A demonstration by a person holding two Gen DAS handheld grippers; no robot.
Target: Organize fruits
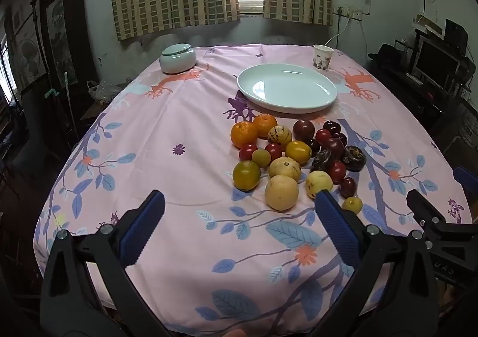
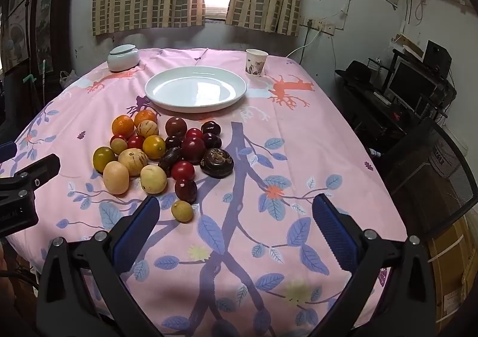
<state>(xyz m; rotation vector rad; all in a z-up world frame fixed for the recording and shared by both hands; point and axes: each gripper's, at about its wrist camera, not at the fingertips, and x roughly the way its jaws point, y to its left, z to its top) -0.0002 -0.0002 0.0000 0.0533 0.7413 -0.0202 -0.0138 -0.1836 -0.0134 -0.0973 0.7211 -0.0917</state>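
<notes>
Pink floral cloth covers the tabletop [image 1: 185,116] in the left wrist view, where the fruits [image 1: 286,157] lie heaped just in front of a white plate [image 1: 286,87]: two oranges, red cherry tomatoes, pale yellow rounds, dark plums. The left gripper [image 1: 239,208] hovers with its jaws spread wide, holding nothing.

In the right wrist view the fruits [image 2: 161,154] lie left of centre, one small yellow fruit [image 2: 182,211] apart. The right gripper [image 2: 236,214] also gapes wide, empty.
</notes>
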